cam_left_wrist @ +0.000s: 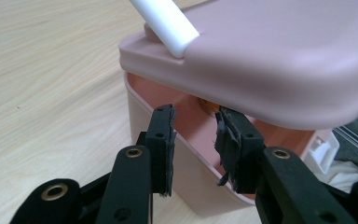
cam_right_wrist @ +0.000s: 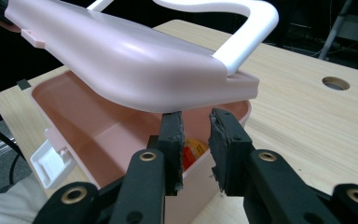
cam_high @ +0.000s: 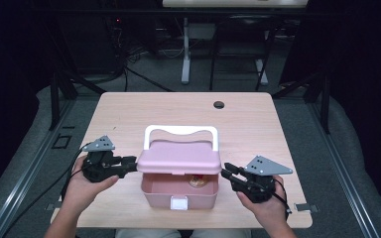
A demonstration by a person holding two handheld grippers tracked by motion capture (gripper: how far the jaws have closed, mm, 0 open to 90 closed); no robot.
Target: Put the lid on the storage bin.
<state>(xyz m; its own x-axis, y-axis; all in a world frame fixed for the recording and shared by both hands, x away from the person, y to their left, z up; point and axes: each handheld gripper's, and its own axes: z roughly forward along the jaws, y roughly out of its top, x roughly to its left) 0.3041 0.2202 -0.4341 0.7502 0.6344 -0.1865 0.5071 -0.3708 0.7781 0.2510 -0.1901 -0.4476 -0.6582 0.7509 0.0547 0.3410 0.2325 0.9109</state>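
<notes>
No readable writing or brand anywhere. Pink box at the near middle of the tabletop, pink lid raised and tilted, white handle behind, white latch in front. Left claw narrowly parted astride the box's side wall; right claw narrowly parted under the lid's edge. Orange-yellow item inside, half hidden. Round hole farther back.
</notes>
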